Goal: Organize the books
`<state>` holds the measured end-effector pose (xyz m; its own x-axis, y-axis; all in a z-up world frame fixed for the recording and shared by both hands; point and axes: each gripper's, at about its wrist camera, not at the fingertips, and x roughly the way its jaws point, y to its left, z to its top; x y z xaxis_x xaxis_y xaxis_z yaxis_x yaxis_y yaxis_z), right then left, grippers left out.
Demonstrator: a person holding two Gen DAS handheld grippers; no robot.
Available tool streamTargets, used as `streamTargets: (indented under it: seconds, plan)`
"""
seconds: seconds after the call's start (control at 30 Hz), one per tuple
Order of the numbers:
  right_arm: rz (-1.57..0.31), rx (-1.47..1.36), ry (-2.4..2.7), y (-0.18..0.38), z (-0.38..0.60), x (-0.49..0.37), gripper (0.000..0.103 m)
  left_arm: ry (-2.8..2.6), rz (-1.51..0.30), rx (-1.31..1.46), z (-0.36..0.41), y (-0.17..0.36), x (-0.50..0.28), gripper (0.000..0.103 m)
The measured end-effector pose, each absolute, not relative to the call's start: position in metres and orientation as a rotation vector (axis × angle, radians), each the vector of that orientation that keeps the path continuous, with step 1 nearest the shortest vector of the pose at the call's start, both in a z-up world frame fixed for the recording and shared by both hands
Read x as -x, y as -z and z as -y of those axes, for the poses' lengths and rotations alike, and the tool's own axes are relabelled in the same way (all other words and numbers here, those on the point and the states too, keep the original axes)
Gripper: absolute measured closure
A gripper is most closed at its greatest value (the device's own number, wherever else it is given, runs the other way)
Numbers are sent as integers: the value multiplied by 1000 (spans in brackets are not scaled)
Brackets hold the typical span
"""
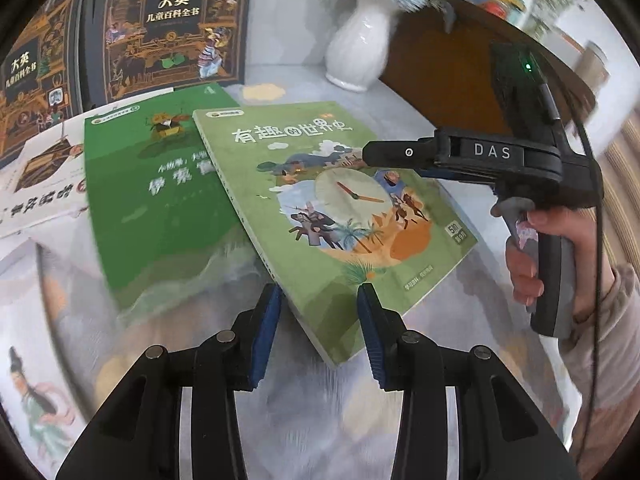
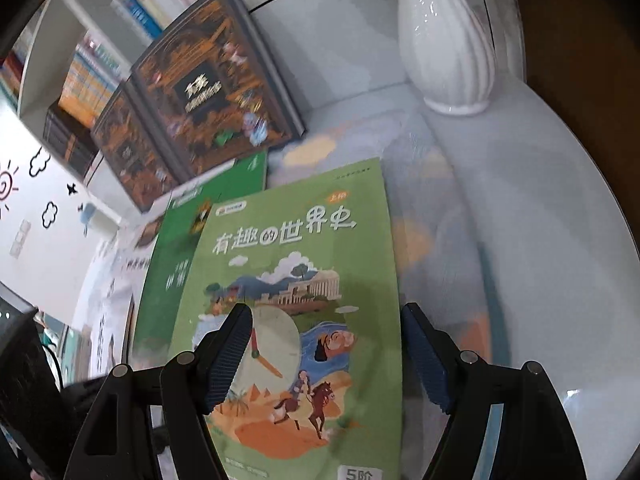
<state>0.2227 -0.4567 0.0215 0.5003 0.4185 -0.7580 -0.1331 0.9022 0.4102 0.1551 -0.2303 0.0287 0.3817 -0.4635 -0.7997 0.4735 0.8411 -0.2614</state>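
Pickup step: light-green world-history book (image 1: 340,208) lies on the table atop a darker green book (image 1: 160,200); left gripper (image 1: 320,300) and right gripper (image 2: 326,344) straddle it, jaws released; next, clench on an edge.

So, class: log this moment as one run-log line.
left gripper: open at near corner of light green clock-cover paperback | right gripper: open over same book | book: overlaps dark green paperback
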Motion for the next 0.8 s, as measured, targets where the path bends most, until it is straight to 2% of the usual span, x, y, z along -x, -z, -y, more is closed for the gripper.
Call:
streamTargets:
  seconds: [0.4,0.8]
  plan:
    - [-1024,-346,-463,-16,388,-100,27,734,-1149,15,141,-21,-39,67]
    - [-1090,-246,-675,-12,271,-57,27,612,-1174,199,22,-15,25,67]
